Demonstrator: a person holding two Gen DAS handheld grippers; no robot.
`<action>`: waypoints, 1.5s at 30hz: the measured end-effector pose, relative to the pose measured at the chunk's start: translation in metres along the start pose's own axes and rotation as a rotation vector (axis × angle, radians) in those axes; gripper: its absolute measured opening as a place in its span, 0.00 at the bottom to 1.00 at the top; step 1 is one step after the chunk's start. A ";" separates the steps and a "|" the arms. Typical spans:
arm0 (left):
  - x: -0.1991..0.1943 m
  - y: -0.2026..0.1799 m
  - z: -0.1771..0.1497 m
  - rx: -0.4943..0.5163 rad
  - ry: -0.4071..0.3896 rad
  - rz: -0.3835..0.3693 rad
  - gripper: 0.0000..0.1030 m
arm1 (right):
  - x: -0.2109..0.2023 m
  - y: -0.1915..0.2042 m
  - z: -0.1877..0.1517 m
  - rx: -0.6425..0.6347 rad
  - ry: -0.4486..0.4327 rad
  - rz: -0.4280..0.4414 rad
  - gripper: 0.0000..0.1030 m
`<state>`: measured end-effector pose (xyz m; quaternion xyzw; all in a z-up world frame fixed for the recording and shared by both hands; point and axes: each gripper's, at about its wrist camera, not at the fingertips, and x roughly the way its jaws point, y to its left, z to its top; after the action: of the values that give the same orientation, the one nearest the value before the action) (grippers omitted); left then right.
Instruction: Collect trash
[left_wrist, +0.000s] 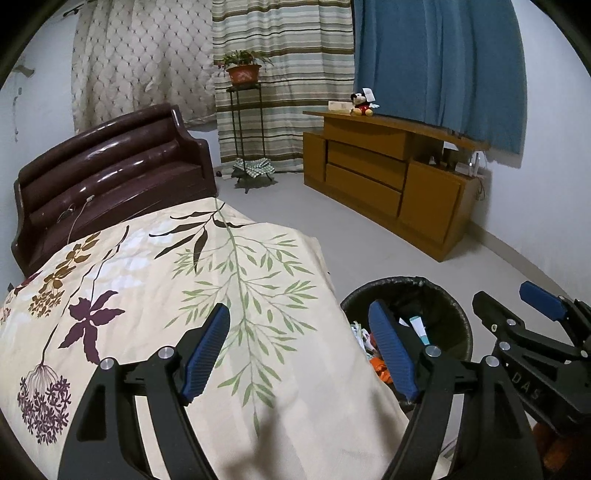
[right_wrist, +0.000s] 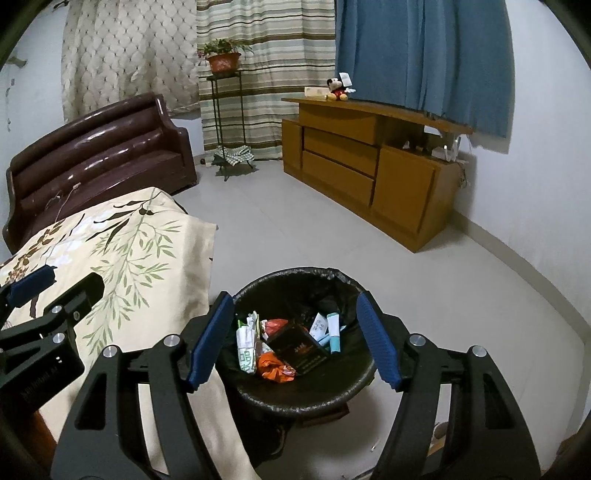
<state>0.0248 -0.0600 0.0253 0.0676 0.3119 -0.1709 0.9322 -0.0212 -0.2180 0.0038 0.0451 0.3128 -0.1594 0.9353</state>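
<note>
A black waste bin (right_wrist: 295, 391) with a dark liner stands on the floor by the bed's corner. Inside it lie a dark box (right_wrist: 299, 350), an orange wrapper (right_wrist: 273, 365), a white and green packet (right_wrist: 245, 347) and a light blue tube (right_wrist: 334, 332). My right gripper (right_wrist: 295, 299) hovers open above the bin with nothing between its blue pads. My left gripper (left_wrist: 299, 310) is open over the bed cover's corner, also holding nothing. In the left wrist view the bin (left_wrist: 454, 321) shows partly behind the right finger, and the right gripper (left_wrist: 504, 293) is beside it.
A bed with a cream floral cover (left_wrist: 184, 295) fills the left. A brown sofa (left_wrist: 110, 166) stands behind it, a wooden cabinet (left_wrist: 369, 177) with a plush toy (left_wrist: 364, 105) is at the right wall, and a plant stand (left_wrist: 245, 122) is by the curtains. Grey floor (right_wrist: 295, 229) lies between.
</note>
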 end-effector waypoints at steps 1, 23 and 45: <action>0.000 0.002 0.000 -0.002 0.000 0.000 0.73 | -0.001 0.001 0.000 -0.001 -0.002 0.000 0.66; -0.006 0.007 -0.002 -0.012 -0.011 0.000 0.73 | -0.006 0.004 0.001 -0.004 -0.017 -0.003 0.66; -0.006 0.007 -0.002 -0.013 -0.016 -0.001 0.73 | -0.006 0.005 0.001 -0.005 -0.017 -0.003 0.66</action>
<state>0.0216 -0.0514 0.0280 0.0599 0.3057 -0.1700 0.9349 -0.0237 -0.2120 0.0081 0.0411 0.3051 -0.1603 0.9378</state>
